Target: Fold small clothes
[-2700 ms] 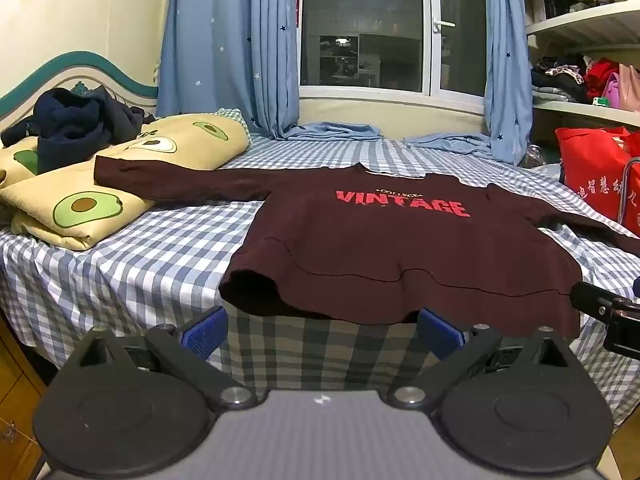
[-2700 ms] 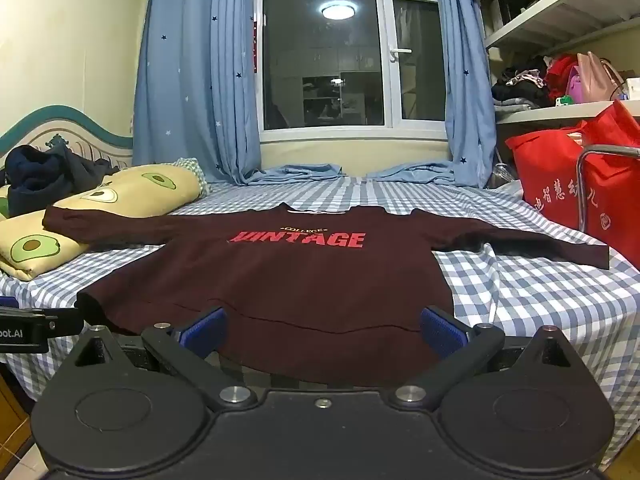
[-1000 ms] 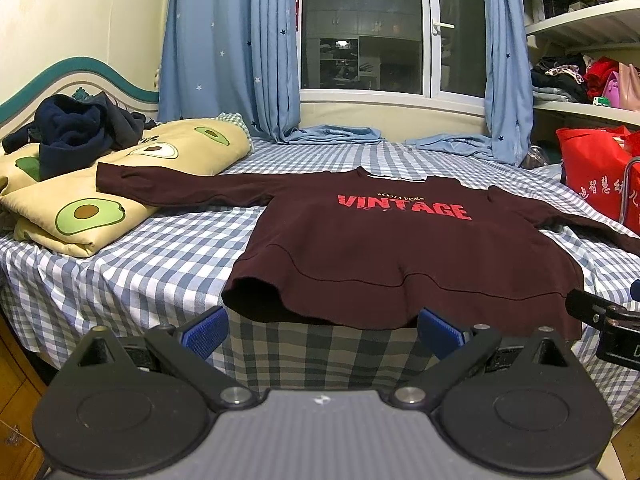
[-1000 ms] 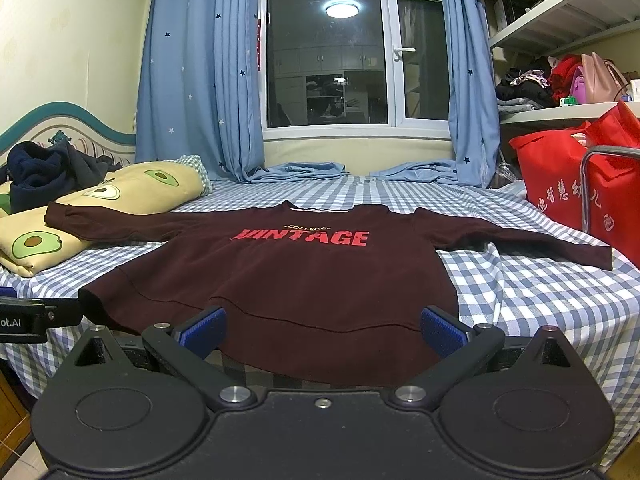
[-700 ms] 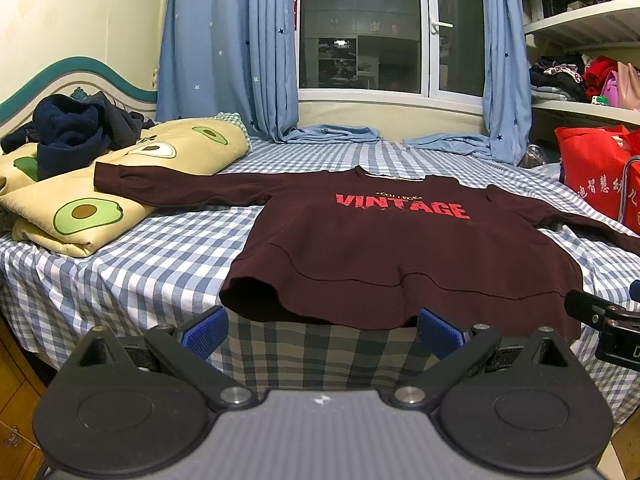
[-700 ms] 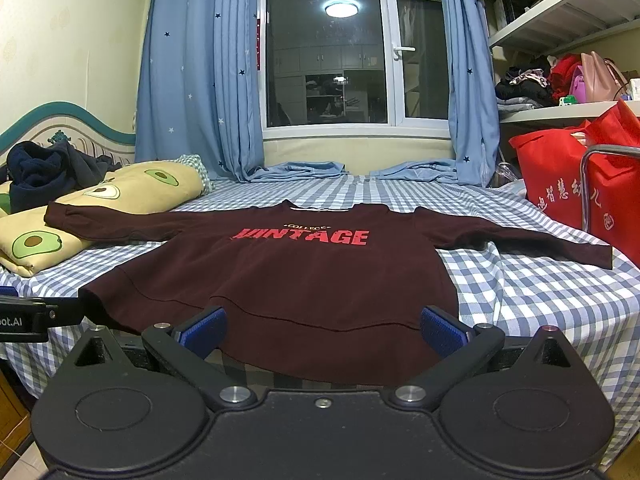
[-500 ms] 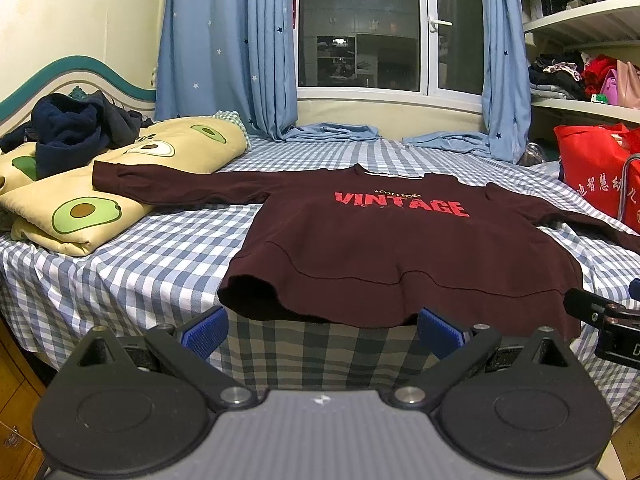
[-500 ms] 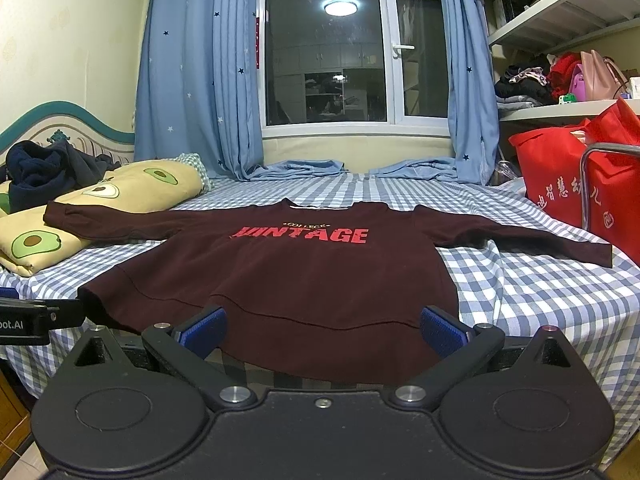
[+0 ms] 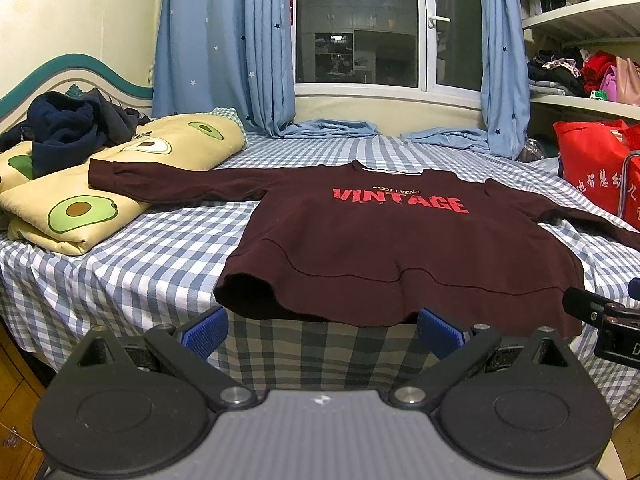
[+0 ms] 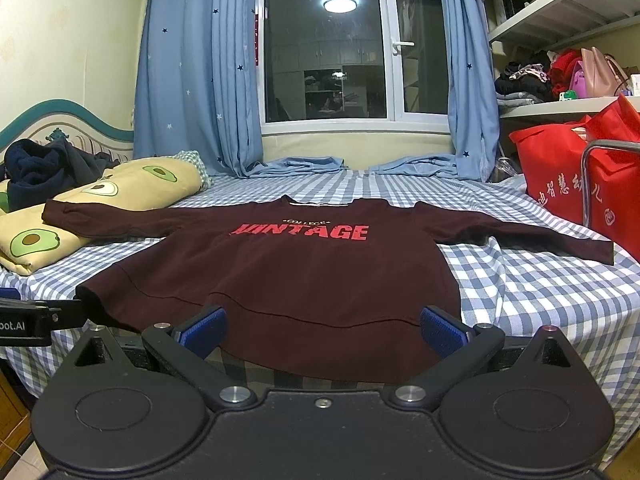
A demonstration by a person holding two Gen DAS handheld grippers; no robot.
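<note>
A dark maroon sweatshirt (image 9: 384,248) with red "VINTAGE" lettering is lying face up and spread flat on a bed (image 9: 132,256) covered in a blue-and-white checked sheet, its hem hanging slightly over the near edge and its collar pointing toward the window (image 9: 360,24). The left gripper (image 9: 322,330) is hovering just in front of the hem's left part, its blue-padded fingers (image 9: 204,330) spread wide and gripping nothing; the hem is sitting just above and between the two pads, apart from them. The right gripper (image 10: 322,330) is likewise hanging at the bed's near edge before the hem's right part, jaws spread wide and empty, with the hem draping down between its pads (image 10: 442,330); whether the cloth is brushing them cannot be told. Each gripper is showing at the edge of the other's view, so the two are sitting side by side along the hem. The sweatshirt's left sleeve is stretching out onto a yellow avocado-print pillow (image 9: 72,216), where a heap of dark navy clothing (image 9: 64,128) is also resting, and the right sleeve is lying straight across the sheet toward a red bag (image 10: 560,176). Blue star-print curtains (image 10: 192,68) are hanging on both sides of the window.
</note>
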